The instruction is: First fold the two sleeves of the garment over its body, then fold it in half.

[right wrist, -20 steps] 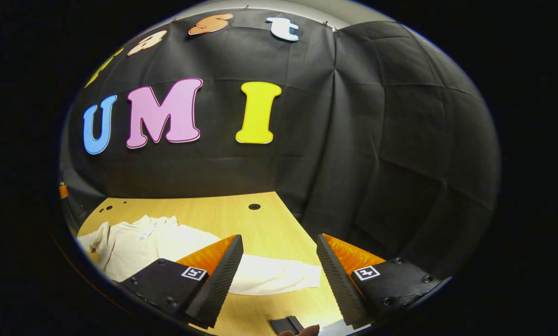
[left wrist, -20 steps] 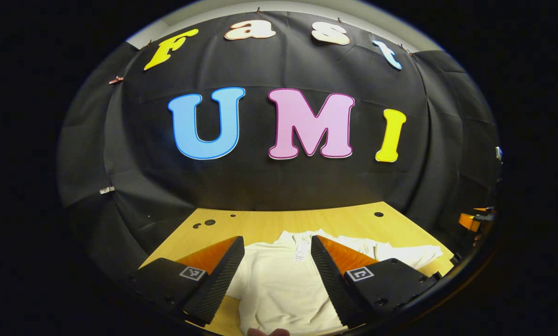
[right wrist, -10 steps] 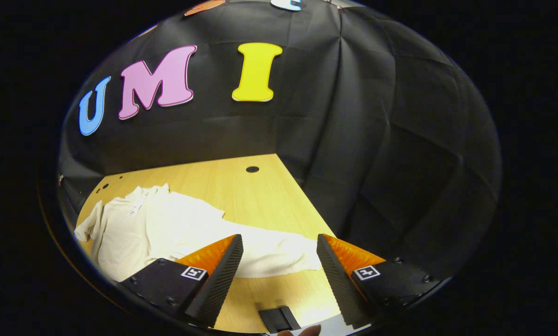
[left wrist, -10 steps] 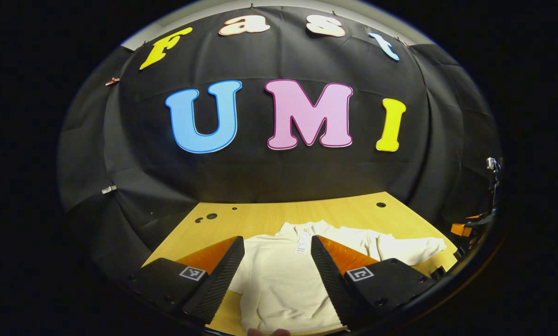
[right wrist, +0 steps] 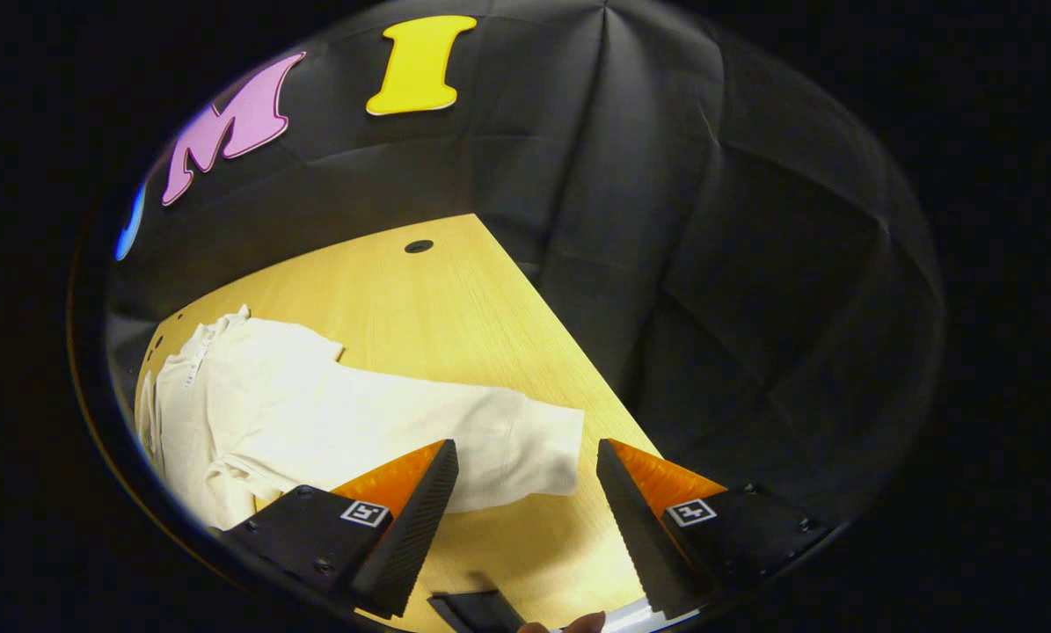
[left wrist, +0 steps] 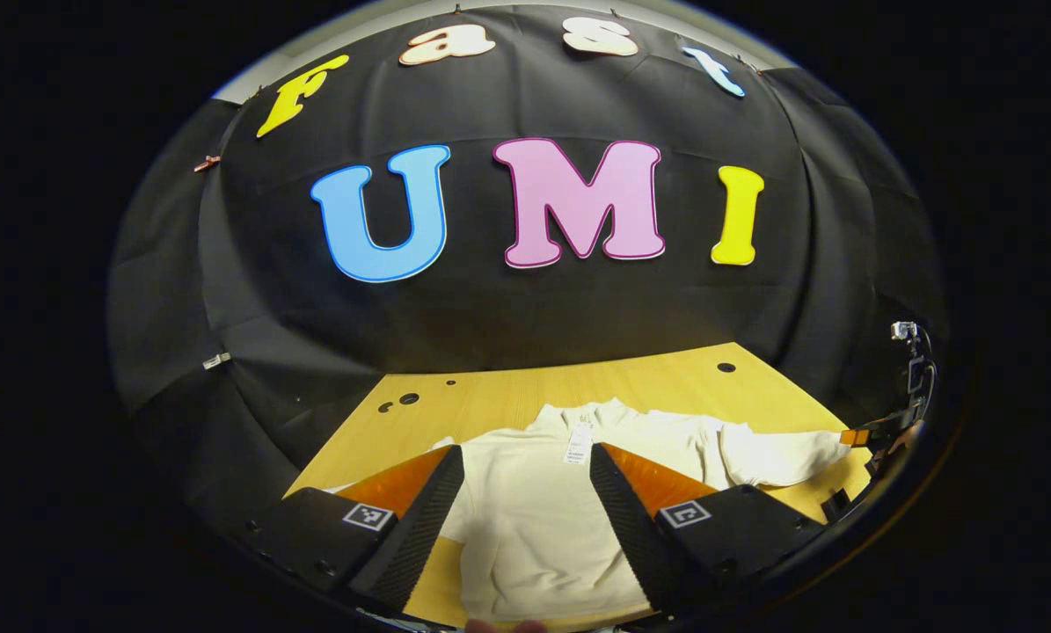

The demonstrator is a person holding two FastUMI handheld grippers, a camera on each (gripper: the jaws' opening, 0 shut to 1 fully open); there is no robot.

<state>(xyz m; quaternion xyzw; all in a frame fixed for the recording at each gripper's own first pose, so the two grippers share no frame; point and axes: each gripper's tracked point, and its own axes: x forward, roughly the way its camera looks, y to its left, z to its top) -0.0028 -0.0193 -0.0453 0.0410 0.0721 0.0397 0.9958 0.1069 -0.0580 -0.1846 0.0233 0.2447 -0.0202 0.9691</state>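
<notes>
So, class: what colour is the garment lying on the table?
Plain cream-white garment; clearest in the right gripper view.

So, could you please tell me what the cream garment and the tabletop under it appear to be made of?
The cream long-sleeved garment looks like soft matte knit fabric, possibly cotton: it lies limp with gentle creases. The yellowish tabletop looks like smooth wood or wood-look laminate, judging by its fine straight grain lines.

Each hand-held gripper (left wrist: pixel 525 519) (right wrist: pixel 525 519) has ridged wedge fingers on screwed mounts bearing square coded markers.
</notes>
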